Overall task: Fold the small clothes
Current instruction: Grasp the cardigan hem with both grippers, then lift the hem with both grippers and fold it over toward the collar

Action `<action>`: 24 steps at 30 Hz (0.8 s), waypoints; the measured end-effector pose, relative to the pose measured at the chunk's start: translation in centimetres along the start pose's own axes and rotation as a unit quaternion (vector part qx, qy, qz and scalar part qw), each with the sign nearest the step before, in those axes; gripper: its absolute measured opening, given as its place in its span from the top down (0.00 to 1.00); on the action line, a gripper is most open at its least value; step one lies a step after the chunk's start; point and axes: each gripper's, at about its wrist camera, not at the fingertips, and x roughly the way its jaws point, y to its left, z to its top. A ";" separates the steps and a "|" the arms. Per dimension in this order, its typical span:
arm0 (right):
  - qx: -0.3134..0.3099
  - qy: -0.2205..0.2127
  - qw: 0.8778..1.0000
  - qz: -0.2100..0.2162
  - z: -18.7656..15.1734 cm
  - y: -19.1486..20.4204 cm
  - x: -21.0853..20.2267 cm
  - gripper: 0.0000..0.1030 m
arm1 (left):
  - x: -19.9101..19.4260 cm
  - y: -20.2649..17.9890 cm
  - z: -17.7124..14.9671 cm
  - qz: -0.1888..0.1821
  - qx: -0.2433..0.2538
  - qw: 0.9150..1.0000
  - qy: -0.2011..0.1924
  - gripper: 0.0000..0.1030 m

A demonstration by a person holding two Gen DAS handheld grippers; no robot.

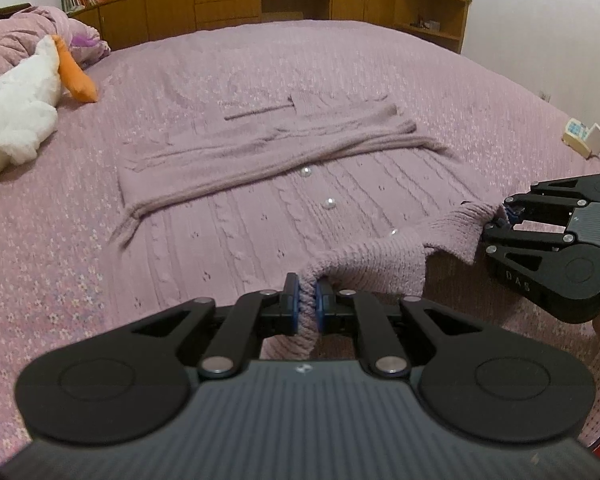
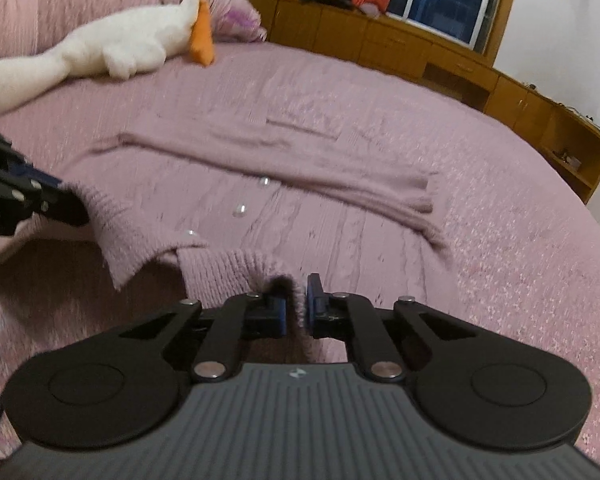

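Soft, light, floppy knit cardigan (image 1: pixel 260 200) flat on bed (image 1: pixel 340 64), sleeves crossed over chest, ribbed hem at near edge; best held at hem corners, thick rib should resist slipping but stretches and sags between holds. Left gripper (image 1: pixel 308 300) jaws pinched tight on one hem corner, right gripper (image 2: pixel 296 304) jaws nearly closed on the other. Right view blurred; hem underside and bed edge hidden behind grippers.

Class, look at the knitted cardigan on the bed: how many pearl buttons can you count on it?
3, in a diagonal row down the cardigan front: one beside the folded sleeve, one in the middle, one at the lifted ribbed hem. More may be hidden under folds.
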 end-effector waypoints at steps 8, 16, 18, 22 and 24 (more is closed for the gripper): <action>0.019 -0.029 0.999 -0.004 1.6 -0.4 0.1 0.92 | -0.2 0.6 1.4 0.002 -0.008 1.000 -0.018 0.90; 0.034 -0.060 0.998 -0.012 3.6 -0.9 0.3 0.92 | -0.3 1.3 3.0 0.005 -0.015 0.999 -0.036 0.90; 0.038 -0.071 0.997 -0.015 4.0 -1.0 0.2 0.92 | -0.4 1.5 3.4 0.007 -0.014 0.999 -0.042 0.90; 0.034 -0.091 0.995 -0.021 5.0 -0.9 -0.2 0.92 | -0.6 1.9 4.2 0.011 -0.017 0.998 -0.054 0.90; 0.033 -0.101 0.994 -0.025 5.5 -0.9 -0.2 0.93 | -0.6 2.1 4.7 0.012 -0.017 0.998 -0.060 0.90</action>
